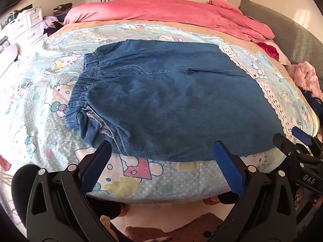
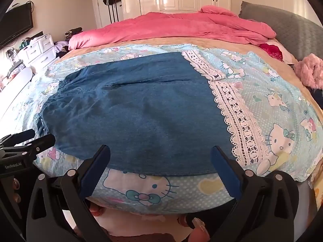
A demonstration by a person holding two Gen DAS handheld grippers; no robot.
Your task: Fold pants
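Blue denim pants [image 1: 171, 98] lie flat across the bed, elastic waistband [image 1: 84, 84] at the left, white lace cuffs [image 1: 268, 92] at the right. They also show in the right wrist view [image 2: 141, 113], with the lace cuffs [image 2: 238, 117] at right. My left gripper [image 1: 163, 153] is open and empty, just short of the near edge of the pants. My right gripper [image 2: 161, 157] is open and empty, over the near edge of the pants. The right gripper shows in the left view [image 1: 292, 139]; the left one in the right view [image 2: 42, 141].
A cartoon-cat print sheet [image 1: 36, 100] covers the bed. A pink duvet [image 1: 165, 10] is bunched at the far side. A grey headboard [image 2: 286, 30] and a pink fluffy item [image 2: 310, 70] are at right. White drawers [image 2: 38, 48] stand at left.
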